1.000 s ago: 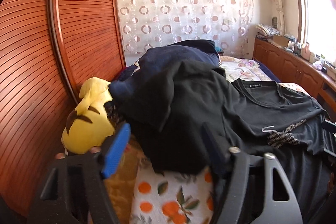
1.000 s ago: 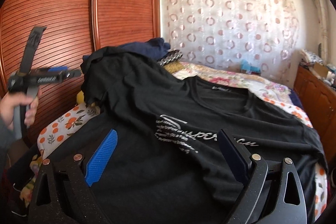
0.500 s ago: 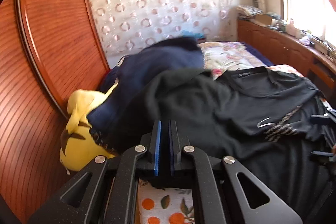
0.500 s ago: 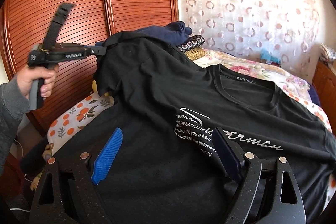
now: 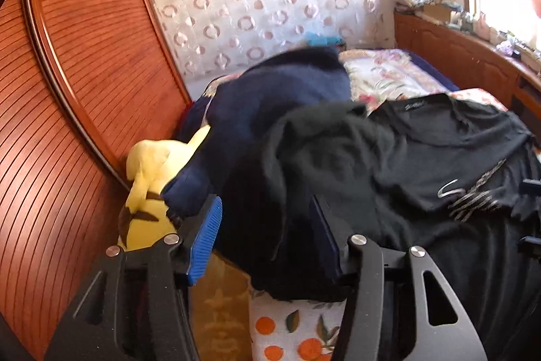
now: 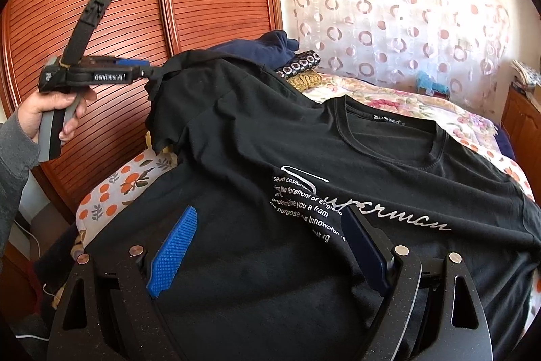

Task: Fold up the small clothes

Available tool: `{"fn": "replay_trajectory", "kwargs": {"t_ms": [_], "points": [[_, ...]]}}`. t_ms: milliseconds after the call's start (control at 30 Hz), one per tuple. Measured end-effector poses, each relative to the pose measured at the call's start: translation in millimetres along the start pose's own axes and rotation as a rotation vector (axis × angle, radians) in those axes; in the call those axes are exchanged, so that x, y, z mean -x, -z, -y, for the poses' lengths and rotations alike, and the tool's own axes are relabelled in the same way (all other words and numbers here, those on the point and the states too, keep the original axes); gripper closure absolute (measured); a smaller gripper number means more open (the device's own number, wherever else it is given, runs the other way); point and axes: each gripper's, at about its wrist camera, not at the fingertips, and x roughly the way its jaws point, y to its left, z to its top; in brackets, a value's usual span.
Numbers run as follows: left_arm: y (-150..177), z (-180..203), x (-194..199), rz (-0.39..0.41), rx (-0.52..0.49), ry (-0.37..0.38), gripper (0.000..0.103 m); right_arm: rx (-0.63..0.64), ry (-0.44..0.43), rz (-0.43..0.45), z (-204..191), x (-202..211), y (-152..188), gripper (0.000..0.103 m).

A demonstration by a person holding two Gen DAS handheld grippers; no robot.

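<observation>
Black T-shirt [image 6: 304,158] lies spread front-up on the bed under my right gripper [image 6: 267,246], whose jaws gape wide and hold nothing. My left gripper [image 5: 267,235] stands partly open around the raised sleeve [image 5: 304,158]. Beyond sit navy clothes [image 5: 270,97] and a yellow plush toy [image 5: 152,185].
</observation>
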Motion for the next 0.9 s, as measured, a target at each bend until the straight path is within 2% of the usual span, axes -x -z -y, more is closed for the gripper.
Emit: {"fn": "replay_trajectory", "kwargs": {"t_ms": [100,133,167,233,267,433,633,800,867,900], "points": [[3,-7,-11,-0.005,0.019,0.018,0.049,0.003,-0.006,-0.004,-2,-2,0,0.015],[4,-12,-12,-0.001,0.042,0.048,0.057,0.006,-0.008,-0.007,-2,-2,0,0.015],[3,-15,-13,0.000,0.058,0.072,0.074,0.011,-0.009,-0.008,-2,-3,1,0.015],[1,-21,-14,-0.011,0.083,0.111,0.096,0.019,-0.009,-0.011,-3,-3,2,0.015],[1,-22,-13,-0.017,0.086,0.119,0.099,0.020,-0.008,-0.012,-4,-3,2,0.015],[-8,-4,15,0.011,0.033,0.168,0.100,0.008,-0.009,-0.011,1,-2,4,0.015],[-37,61,58,0.059,-0.065,0.315,0.100,-0.016,0.009,0.000,11,3,7,0.015],[-64,126,65,0.057,-0.145,0.394,0.098,-0.057,0.035,0.016,25,13,10,0.015],[-69,140,64,0.059,-0.175,0.398,0.073,-0.073,0.042,0.017,29,17,12,0.015],[-69,142,64,0.067,-0.175,0.410,0.066,-0.079,0.045,0.018,30,18,13,0.015]]}}
